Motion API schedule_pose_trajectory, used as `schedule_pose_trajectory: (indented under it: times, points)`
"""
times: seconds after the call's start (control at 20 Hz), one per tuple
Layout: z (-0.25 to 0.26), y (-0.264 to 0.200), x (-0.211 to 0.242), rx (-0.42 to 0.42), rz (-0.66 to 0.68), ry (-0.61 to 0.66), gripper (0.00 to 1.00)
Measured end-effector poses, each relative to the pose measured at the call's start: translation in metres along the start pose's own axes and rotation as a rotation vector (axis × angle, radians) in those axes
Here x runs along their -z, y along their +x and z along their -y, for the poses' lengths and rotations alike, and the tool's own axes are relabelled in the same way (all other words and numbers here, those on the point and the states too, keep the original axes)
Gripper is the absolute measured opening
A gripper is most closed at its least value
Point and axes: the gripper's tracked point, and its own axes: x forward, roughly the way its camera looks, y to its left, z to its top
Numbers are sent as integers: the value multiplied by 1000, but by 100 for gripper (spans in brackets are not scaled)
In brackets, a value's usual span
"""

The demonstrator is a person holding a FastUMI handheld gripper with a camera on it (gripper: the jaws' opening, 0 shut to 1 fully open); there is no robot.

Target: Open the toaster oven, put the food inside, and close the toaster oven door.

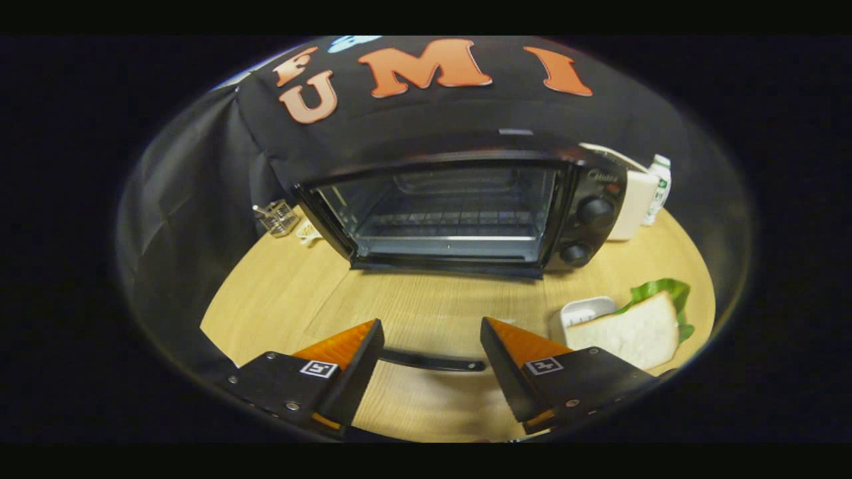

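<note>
The black toaster oven (459, 206) stands on the wooden table with its cavity and wire rack (446, 223) exposed. Its glass door (426, 299) lies folded down flat toward me, and the dark door handle (432, 362) runs across the gap between my fingers. My gripper (431, 322) is open, with the fingers wide apart and pressing on nothing. The food, a sandwich of white bread (632, 329) with green lettuce (662, 293), lies to the right of the right finger beside a small white dish (586, 311).
Two knobs (594, 211) sit on the oven's right panel. A white box (636, 203) and a bottle (659, 186) stand behind the oven's right side. A clear glass container (279, 216) sits at its left, by the black cloth wall.
</note>
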Motion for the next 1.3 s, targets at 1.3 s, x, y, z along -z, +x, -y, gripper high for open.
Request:
schedule_pose_trajectory:
  times: [1.3]
  points:
    - [193, -19, 49, -85, -293, 171, 73]
